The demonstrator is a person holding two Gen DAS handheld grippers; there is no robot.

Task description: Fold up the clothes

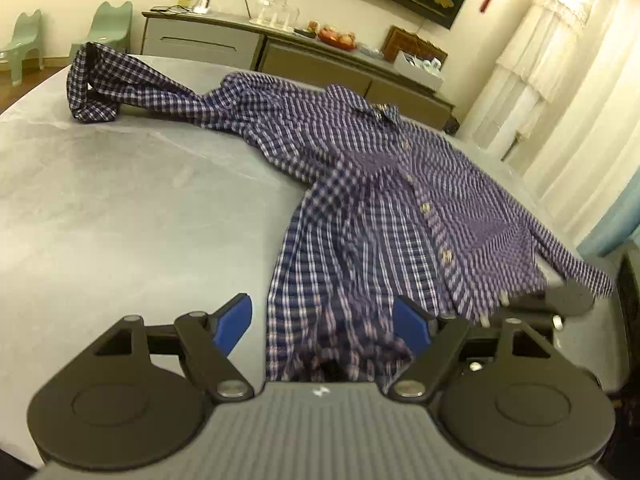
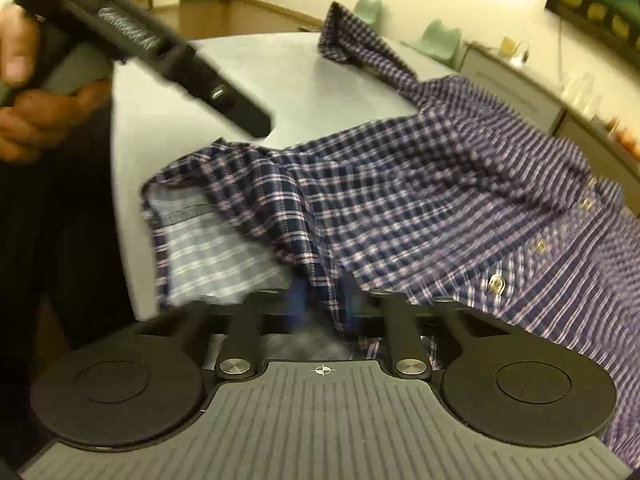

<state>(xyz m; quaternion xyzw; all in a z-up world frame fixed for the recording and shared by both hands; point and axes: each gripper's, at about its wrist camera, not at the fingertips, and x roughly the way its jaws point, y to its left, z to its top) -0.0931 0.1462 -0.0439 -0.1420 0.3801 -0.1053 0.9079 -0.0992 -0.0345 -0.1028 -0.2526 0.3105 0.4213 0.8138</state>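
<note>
ITEM 1 – plaid shirt (image 1: 360, 184). Blue/white check, buttoned front up, spread across grey table (image 1: 120, 208). Collar to far side; hem toward the person. One sleeve (image 1: 120, 88) runs out to far left corner and ends in a bunched heap, partly standing up. Other sleeve trails off the table's right edge in left wrist view. Hem corner on the person's left is flipped, pale inner side showing (image 2: 200, 240).

ITEM 2 – left gripper (image 1: 322, 320). Blue pads spread wide; lower hem lies between them, not pinched as far as seen. Seen from right wrist view too, in a hand (image 2: 32, 92), raised above the table's near-left part.

ITEM 3 – right gripper (image 2: 322, 304). Pads drawn close together, pinching a ridge of hem fabric near the button placket. View blurred; depth of bite unclear.

ITEM 4 – bkgd: sideboard (image 1: 240, 44) w/ fruit, glassware; two green chairs; curtains. Not involved.

RISKS (judgement):
- Right grip looks like a thin fold only; may slip out if pulled fast, or catch one layer & split front from back.
- Left not yet closed; one-sided pull would skew shirt, drag far sleeve heap.
- Flipped hem corner, if left, gets folded in as a crease.
- Right sleeve overhang may pull fabric off the edge.
</note>
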